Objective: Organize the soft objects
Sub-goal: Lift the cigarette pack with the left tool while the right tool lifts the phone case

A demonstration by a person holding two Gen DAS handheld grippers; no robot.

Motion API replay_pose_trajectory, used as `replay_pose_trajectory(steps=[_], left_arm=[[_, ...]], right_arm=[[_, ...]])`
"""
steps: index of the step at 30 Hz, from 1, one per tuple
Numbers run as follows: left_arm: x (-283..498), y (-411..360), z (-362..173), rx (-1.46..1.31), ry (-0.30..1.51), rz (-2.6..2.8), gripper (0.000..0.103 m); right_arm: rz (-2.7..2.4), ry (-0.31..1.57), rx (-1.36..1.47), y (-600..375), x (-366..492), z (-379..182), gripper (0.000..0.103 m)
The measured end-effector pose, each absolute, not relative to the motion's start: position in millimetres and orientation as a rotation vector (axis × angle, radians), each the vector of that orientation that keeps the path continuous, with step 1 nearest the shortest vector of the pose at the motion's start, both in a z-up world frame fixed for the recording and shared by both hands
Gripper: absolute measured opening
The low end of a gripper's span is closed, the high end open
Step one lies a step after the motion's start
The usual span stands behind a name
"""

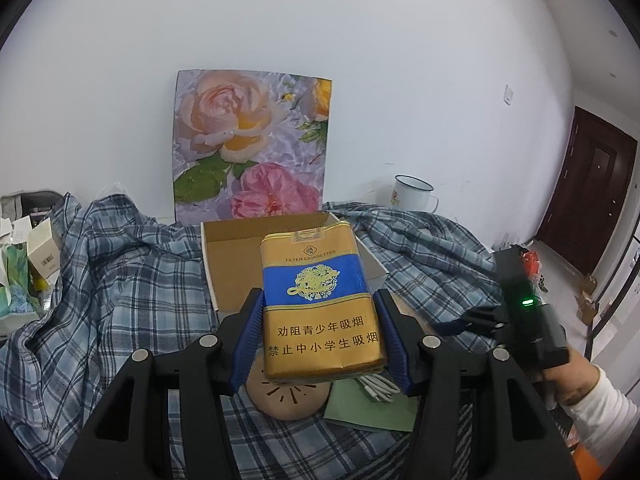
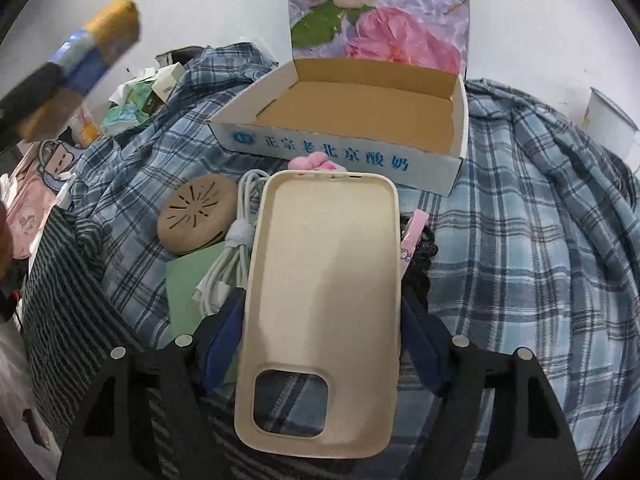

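Observation:
My left gripper (image 1: 318,294) is shut on a gold and blue soft cigarette pack (image 1: 320,280), which it holds upright above the near edge of an open cardboard box (image 1: 224,240). In the right wrist view that pack (image 2: 92,40) shows blurred at the upper left. A beige soft phone case (image 2: 324,280) lies lengthwise in my right gripper (image 2: 322,296), inner side up, and the blue pads meet its two long edges. It sits just in front of the box (image 2: 340,148), whose inside holds nothing.
Under the case lie a white coiled cable (image 2: 236,252), a round tan slotted disc (image 2: 196,216), a green card (image 2: 188,280), a pink plush piece (image 2: 316,160) and a pink clip (image 2: 412,240). Plaid cloth (image 2: 540,240) covers the surface. An enamel mug (image 1: 412,196) stands at the back right.

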State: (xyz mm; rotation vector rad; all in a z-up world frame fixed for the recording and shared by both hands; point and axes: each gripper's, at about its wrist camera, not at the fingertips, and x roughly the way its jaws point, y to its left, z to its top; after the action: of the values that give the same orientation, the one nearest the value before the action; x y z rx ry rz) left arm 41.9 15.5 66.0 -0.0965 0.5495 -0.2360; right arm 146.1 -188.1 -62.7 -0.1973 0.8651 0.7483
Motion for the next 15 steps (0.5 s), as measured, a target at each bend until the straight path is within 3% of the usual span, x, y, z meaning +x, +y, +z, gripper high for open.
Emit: replay_pose_trajectory(steps=[15], left_arm=[[58,2,117,-0.054,0.477,-0.217,0.057]], right_arm=[[0.760,0.503,-0.054,-249,144,74,0.073]])
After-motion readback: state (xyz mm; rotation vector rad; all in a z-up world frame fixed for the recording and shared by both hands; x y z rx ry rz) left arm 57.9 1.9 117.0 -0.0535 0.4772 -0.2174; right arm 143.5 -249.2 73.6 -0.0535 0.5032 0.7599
